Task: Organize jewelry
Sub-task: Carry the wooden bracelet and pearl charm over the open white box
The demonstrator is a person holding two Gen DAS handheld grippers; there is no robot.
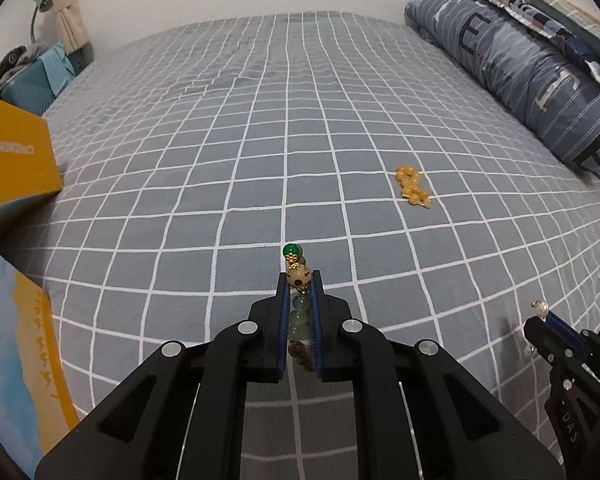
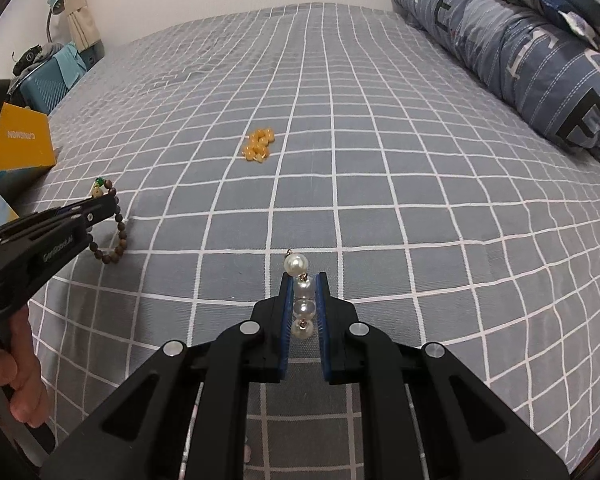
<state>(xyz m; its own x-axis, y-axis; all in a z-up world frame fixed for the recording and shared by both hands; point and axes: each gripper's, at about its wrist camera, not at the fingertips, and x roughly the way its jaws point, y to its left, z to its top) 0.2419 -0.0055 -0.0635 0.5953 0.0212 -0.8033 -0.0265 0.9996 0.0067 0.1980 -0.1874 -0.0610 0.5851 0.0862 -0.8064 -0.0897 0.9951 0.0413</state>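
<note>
My left gripper (image 1: pixel 299 280) is shut on a beaded bracelet (image 1: pixel 299 312) with green, cream and brown beads, held above the checked bedsheet; the right wrist view shows that gripper (image 2: pixel 100 202) with the bracelet (image 2: pixel 118 236) hanging from it. My right gripper (image 2: pixel 305 280) is shut on a string of white pearls (image 2: pixel 302 296); it also shows in the left wrist view (image 1: pixel 540 316) at the right edge. A yellow bead bracelet (image 1: pixel 413 186) lies loose on the bed, also seen in the right wrist view (image 2: pixel 258 145).
A yellow box (image 1: pixel 12 152) stands at the bed's left edge, with a blue and yellow box (image 1: pixel 20 344) nearer me. A rolled blue quilt (image 1: pixel 520 68) lies along the right side. A teal case (image 2: pixel 46 82) sits beyond the bed's far left corner.
</note>
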